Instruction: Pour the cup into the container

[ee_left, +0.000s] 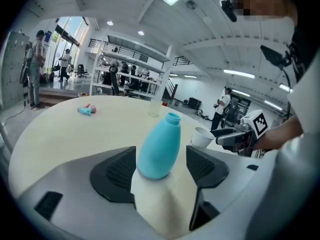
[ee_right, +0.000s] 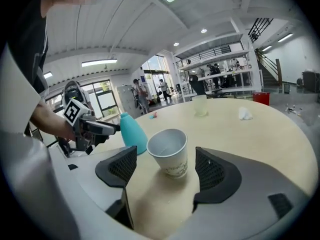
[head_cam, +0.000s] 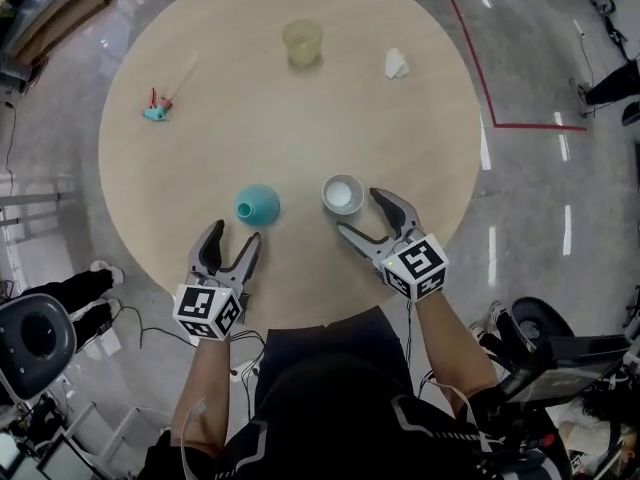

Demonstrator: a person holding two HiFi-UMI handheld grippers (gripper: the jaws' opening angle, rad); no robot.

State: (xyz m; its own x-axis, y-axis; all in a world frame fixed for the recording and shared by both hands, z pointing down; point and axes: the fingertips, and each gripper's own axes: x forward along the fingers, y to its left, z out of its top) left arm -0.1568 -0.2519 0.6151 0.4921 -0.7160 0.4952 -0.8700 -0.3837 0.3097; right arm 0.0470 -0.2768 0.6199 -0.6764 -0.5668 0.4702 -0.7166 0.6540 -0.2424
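A teal bottle-shaped container with a narrow open neck stands upright near the front of the round table. My left gripper is open just behind it. In the left gripper view the container stands between the two pads with a gap on each side. A white paper cup stands upright to its right. My right gripper is open right beside it. In the right gripper view the cup sits between the spread pads, touching neither. What the cup holds does not show clearly.
On the light wooden round table, a translucent yellowish cup stands at the far side, with a crumpled white tissue to its right. A small teal and red object lies at the far left. A chair stands at the lower left.
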